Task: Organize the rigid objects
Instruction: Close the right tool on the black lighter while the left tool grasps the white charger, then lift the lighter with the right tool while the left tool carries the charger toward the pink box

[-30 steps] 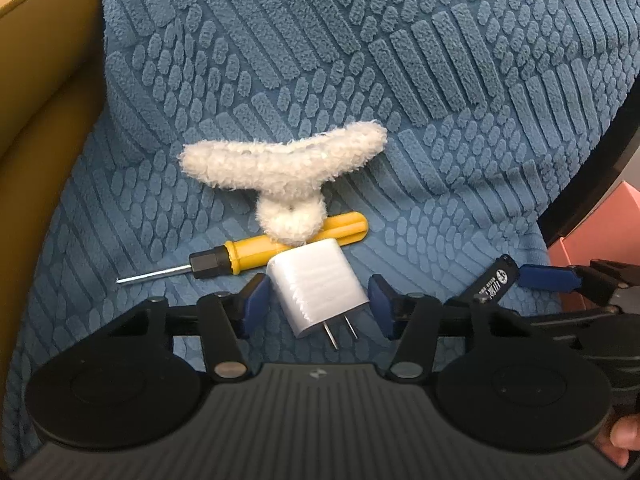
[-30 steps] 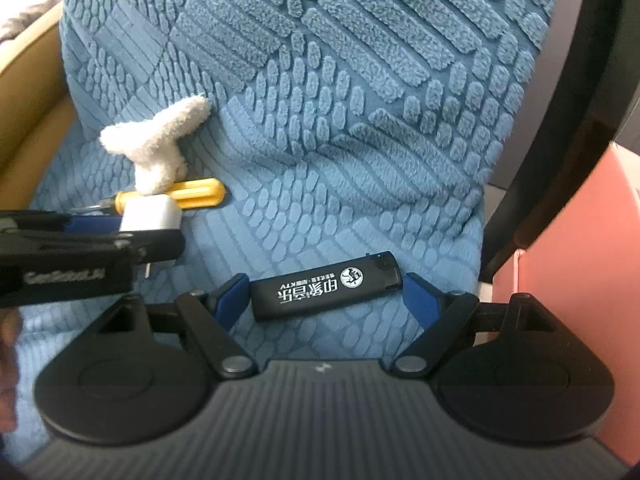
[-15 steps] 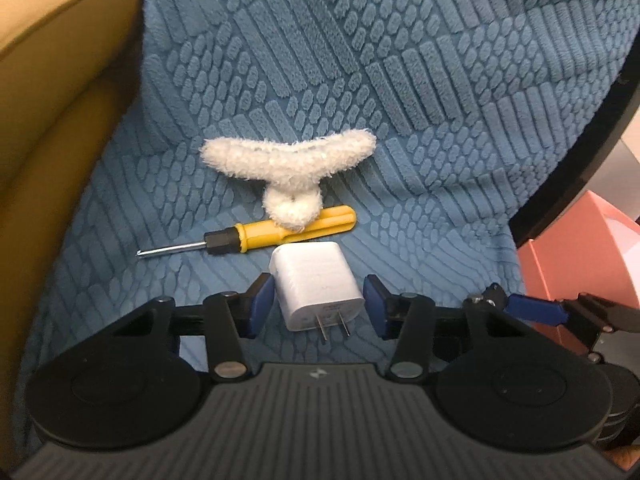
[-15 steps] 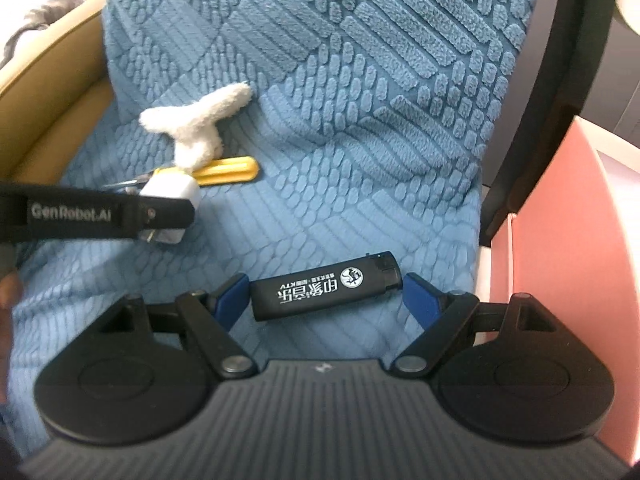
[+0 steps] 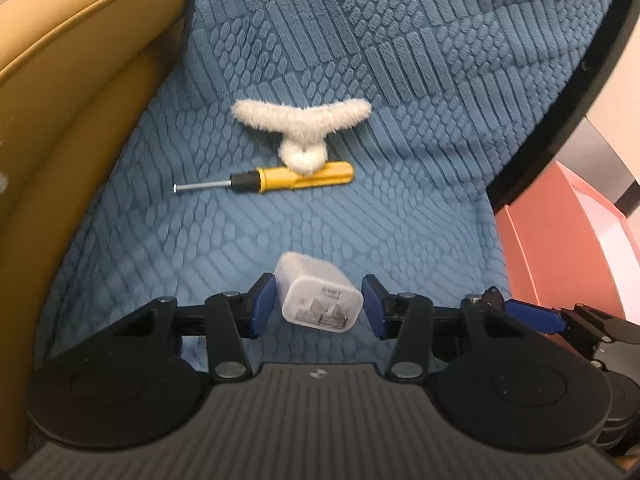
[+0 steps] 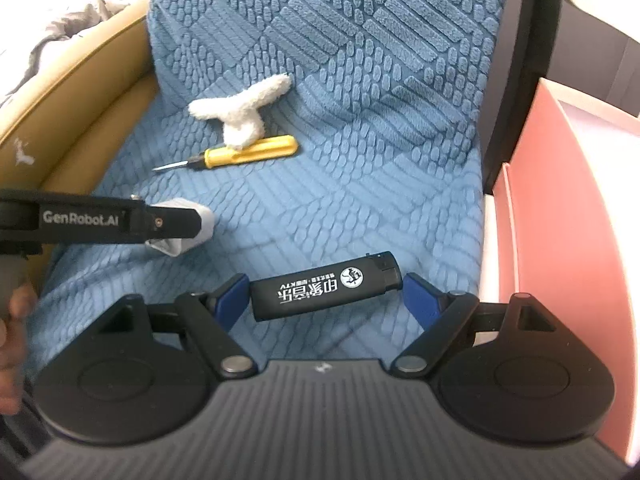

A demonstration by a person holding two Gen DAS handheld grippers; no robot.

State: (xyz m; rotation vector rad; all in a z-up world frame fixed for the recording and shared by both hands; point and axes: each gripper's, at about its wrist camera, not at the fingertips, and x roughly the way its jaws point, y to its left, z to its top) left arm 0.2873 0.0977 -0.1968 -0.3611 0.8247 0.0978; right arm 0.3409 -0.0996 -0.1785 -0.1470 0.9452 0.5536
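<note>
my left gripper [image 5: 319, 306] clamps the white plastic wall charger [image 5: 318, 297], held above the blue textured blanket [image 5: 400, 120]. my right gripper [image 6: 326, 292] pinches the black printed lighter [image 6: 326, 286] end to end. further up the blanket, the yellow-handled screwdriver [image 5: 280, 178] lies under the fluffy white hair claw [image 5: 302, 128].

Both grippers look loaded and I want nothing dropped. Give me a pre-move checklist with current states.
1. White charger between left gripper pads: ok.
2. Left pads touching it: cannot tell; a gap shows on its right side.
3. Black lighter spanning right gripper pads: ok.
4. Right grip firm: cannot tell.
5. Pink box on the right side, apparently unobstructed: ok.
6. Yellow screwdriver and fluffy clip left on blue cover: ok.
</note>
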